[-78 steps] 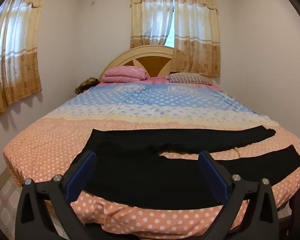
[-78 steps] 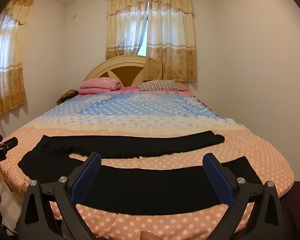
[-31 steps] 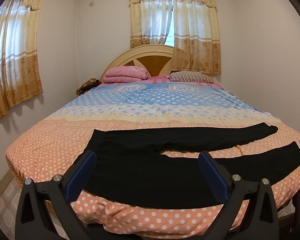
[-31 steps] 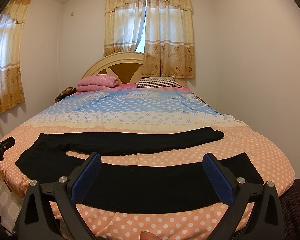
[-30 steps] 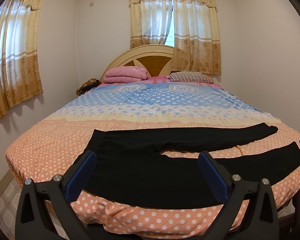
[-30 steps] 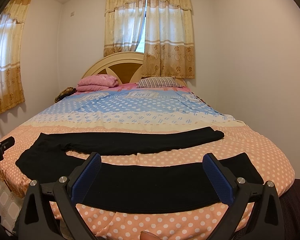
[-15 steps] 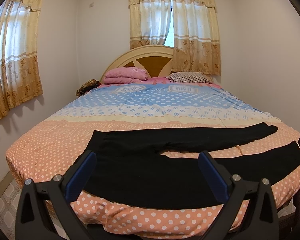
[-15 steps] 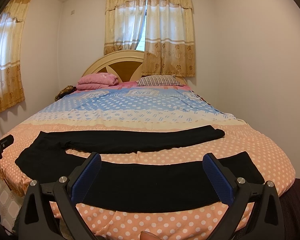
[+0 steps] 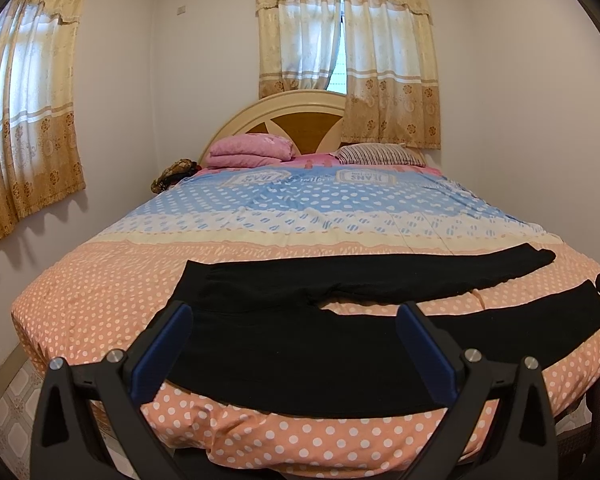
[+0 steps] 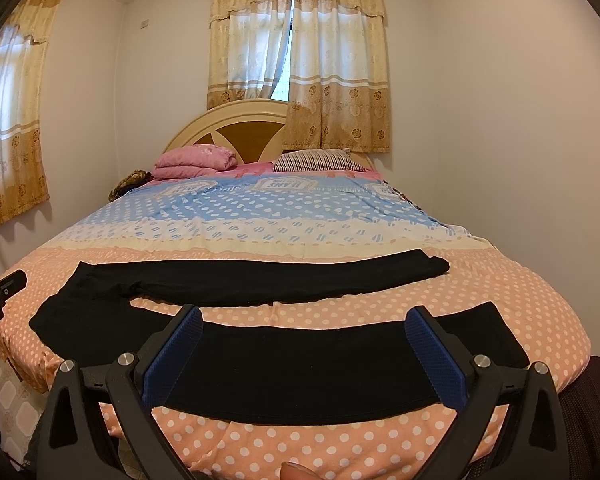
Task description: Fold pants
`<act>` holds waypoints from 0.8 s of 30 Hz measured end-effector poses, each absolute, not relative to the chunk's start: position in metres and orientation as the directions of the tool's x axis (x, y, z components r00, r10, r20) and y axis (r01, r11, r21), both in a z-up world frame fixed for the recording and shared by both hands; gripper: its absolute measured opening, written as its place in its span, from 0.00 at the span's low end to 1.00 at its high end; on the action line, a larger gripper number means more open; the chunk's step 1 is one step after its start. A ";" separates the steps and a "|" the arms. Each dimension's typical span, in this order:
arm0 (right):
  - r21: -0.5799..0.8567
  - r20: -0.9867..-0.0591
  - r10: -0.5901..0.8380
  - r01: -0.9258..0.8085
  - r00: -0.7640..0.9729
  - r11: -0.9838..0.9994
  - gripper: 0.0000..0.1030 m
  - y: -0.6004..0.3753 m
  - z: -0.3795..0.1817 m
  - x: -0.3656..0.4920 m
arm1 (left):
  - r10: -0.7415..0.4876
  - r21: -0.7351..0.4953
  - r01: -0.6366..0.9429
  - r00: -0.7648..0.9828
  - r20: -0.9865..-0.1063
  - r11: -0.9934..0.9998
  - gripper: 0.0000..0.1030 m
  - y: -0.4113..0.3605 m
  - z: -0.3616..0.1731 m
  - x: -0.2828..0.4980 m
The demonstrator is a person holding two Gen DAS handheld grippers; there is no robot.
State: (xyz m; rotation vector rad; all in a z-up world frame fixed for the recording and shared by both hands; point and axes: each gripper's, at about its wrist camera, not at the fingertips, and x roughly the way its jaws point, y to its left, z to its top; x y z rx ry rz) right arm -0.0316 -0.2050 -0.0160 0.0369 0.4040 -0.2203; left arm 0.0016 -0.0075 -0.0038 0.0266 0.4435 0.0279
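So nothing's been folded yet as far as I can tell. The pants (image 9: pixel 300 340) are spread flat across the foot of the bed (image 9: pixel 300 208), waist at the left, both legs running off to the right and splayed apart with a strip of the polka-dot cover showing between them. The near leg lies right along the bed's front edge; the far leg sits a bit further up.

Both grippers hang short of the bed, touching nothing. The left gripper (image 9: pixel 296 332) faces the waist and crotch end, jaws spread wide with nothing between them. The right gripper (image 10: pixel 300 336) faces the middle of the near leg (image 10: pixel 300 360), jaws likewise wide apart and empty. You can see the tip of the left one poking in at the left edge of the right wrist view.

My read: this is the line-up before the first fold. The obvious opener is laying one leg over the other. That would mean grabbing the near leg at two places, left near the waist and right out by the cuff (image 10: pixel 496 332), then lifting together and carrying it over onto the far leg (image 10: pixel 284 280).

The right gripper looks a bit too central for that, so it probably needs to slide toward the cuff first. The fabric looks thin and limp, so pinching a single layer without snagging the cover is the fiddly bit.
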 end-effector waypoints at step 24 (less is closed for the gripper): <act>-0.023 -0.419 -0.205 0.215 0.885 0.976 0.99 -0.206 -0.023 -0.024 | 0.045 0.047 -0.027 0.892 -0.449 0.999 1.00 -0.007 -0.014 0.009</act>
